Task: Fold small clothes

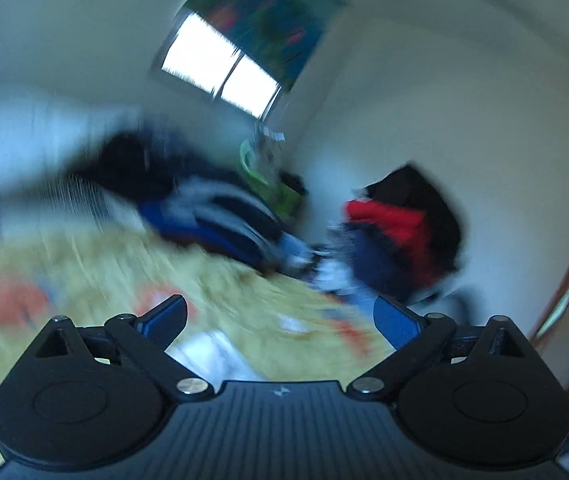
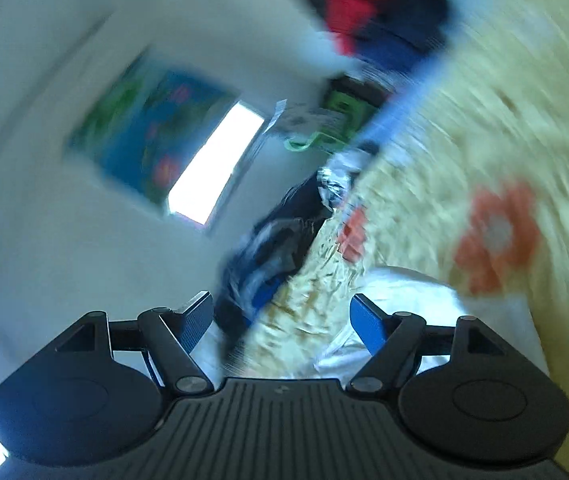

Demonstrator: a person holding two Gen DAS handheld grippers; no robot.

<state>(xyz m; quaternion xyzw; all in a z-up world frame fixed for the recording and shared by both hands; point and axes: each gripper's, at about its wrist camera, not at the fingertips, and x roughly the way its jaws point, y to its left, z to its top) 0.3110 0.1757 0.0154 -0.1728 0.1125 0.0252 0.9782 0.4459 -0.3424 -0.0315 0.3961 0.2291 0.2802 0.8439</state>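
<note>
Closest to each lens is a ribbed black housing with two round pivot discs. The left gripper (image 1: 280, 322) has its blue-padded fingers spread wide with nothing between them. The right gripper (image 2: 282, 320) is also parted, somewhat less widely, and empty.

Both hang over a bed (image 1: 84, 264) covered in a crinkled yellow-green spread with orange flowers. Everything is smeared by motion blur.

A white garment (image 2: 424, 300) lies crumpled on the spread, just below the right gripper's right finger; in the left view it (image 1: 212, 352) shows only as a pale patch under the fingers.

Beyond the garment, against the pale wall, sits a heap of dark blue, black and white clothes (image 1: 212, 208), and a second red, navy and black pile (image 1: 396, 228). Above the heap is a bright window (image 1: 220, 68) beside a blue-green curtain (image 1: 268, 12). Only the left view shows a wooden edge at far right.
</note>
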